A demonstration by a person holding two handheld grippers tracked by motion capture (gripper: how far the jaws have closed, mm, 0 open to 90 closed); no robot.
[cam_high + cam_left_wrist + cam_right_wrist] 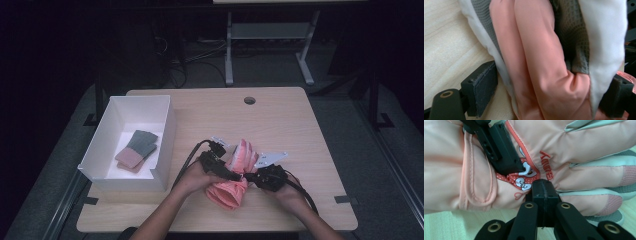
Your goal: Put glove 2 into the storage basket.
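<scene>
Free room and obstacles on the worktop (300, 120). Far half and right side: bare wood, open to passage, with a small round hole (249, 100) near the far edge. Left side: a white box (167, 145) with upright walls blocks low sideways travel; it is open from above, with folded cloths (137, 149) on its floor. Near centre: a pink glove (235, 175) lies between the left tongs (235, 176) and the right tongs (248, 176), which stand close together, leaving no gap between them.
</scene>
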